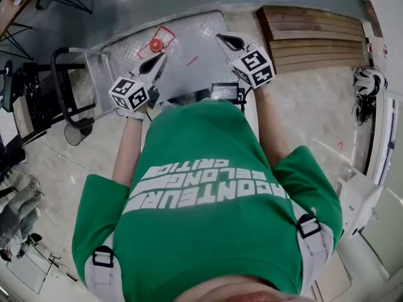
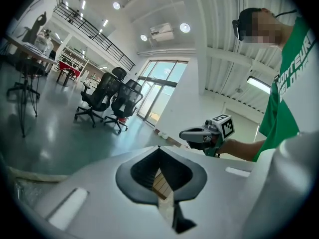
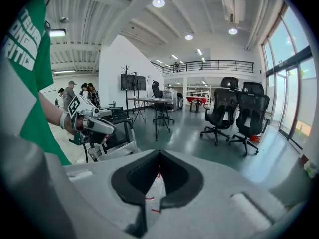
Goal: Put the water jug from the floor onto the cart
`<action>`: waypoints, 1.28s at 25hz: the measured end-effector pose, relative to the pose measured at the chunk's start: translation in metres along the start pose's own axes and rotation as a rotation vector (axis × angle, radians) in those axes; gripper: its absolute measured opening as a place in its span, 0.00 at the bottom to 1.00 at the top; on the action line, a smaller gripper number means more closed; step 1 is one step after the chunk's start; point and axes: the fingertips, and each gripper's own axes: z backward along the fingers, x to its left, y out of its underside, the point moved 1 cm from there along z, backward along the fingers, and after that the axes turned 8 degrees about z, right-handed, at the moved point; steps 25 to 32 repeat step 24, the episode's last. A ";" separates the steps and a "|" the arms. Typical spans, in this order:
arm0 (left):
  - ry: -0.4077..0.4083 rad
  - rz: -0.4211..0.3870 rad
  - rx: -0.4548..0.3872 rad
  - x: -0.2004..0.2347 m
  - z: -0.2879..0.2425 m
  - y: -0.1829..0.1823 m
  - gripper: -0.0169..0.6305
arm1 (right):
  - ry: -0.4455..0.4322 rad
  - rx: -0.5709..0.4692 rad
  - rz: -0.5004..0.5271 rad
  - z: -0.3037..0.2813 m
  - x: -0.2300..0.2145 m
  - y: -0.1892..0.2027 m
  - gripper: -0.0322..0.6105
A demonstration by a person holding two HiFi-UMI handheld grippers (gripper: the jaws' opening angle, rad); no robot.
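Note:
The clear water jug [image 1: 165, 48] with a red cap [image 1: 155, 44] stands upright on the grey metal deck of the cart [image 1: 201, 27]. In the head view, my left gripper [image 1: 161, 58] hovers just short of the jug, shut and empty. My right gripper [image 1: 221, 38] is to the jug's right over the deck, also shut and empty. Through the right gripper's own jaws [image 3: 159, 152] a slice of the clear jug [image 3: 153, 188] with red marks shows below. The left gripper view looks past its closed tips [image 2: 159, 147] at the right gripper [image 2: 192, 133].
The cart's black push handle [image 1: 58, 87] is at the left, beside a black rack [image 1: 28, 99]. A wooden pallet [image 1: 312, 36] lies at the right of the cart. Office chairs [image 3: 239, 108] and tall tables [image 3: 149, 106] stand further off on the grey floor.

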 end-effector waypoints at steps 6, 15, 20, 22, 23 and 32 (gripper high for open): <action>-0.004 0.015 0.016 -0.002 0.002 0.008 0.05 | -0.031 0.012 0.006 -0.008 0.010 0.003 0.04; -0.015 0.025 0.011 0.002 0.006 0.006 0.05 | -0.055 0.027 0.031 -0.019 0.013 -0.001 0.04; -0.020 0.030 0.007 0.005 0.009 0.006 0.05 | -0.060 0.034 0.041 -0.022 0.015 -0.001 0.04; -0.020 0.029 0.006 0.006 0.009 0.006 0.05 | -0.059 0.036 0.043 -0.023 0.014 0.000 0.04; -0.020 0.029 0.006 0.007 0.009 0.006 0.05 | -0.059 0.036 0.044 -0.023 0.014 0.000 0.04; -0.020 0.028 0.006 0.007 0.009 0.007 0.05 | -0.059 0.036 0.044 -0.024 0.014 0.000 0.04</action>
